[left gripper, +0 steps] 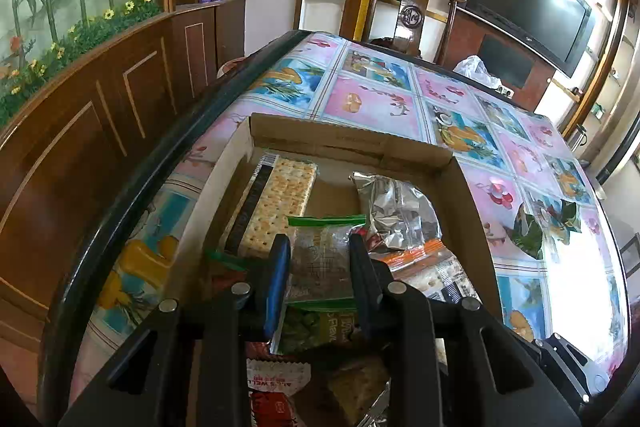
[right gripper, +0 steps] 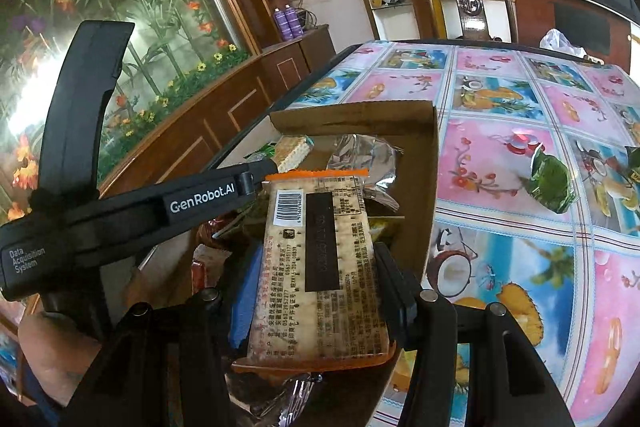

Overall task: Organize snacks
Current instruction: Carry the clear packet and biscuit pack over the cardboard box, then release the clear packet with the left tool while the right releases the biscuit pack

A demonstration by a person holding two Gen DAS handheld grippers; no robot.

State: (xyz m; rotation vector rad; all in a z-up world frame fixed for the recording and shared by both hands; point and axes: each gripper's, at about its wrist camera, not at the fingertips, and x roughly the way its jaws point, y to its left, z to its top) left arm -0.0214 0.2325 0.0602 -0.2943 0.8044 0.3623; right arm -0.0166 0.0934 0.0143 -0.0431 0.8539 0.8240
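A cardboard box [left gripper: 352, 141] stands on the patterned tablecloth [left gripper: 372, 99], with several snack packets in it. Over the box, my left gripper [left gripper: 320, 243] is shut on a small green-edged clear snack packet [left gripper: 320, 263]. A long cracker pack [left gripper: 280, 199] and a silver packet [left gripper: 396, 207] lie deeper in the box. My right gripper [right gripper: 316, 261] is shut on an orange-edged cracker packet [right gripper: 320, 267], label side up, held over the near end of the box [right gripper: 424, 187]. The left gripper's body [right gripper: 160, 211] crosses the right wrist view from the left.
Two green leaf-print packets [right gripper: 552, 183] lie loose on the tablecloth to the right of the box. A wooden chair [left gripper: 412, 7] stands at the table's far end. A wooden cabinet [left gripper: 100, 115] runs along the left. A hand [right gripper: 52, 359] holds the left gripper.
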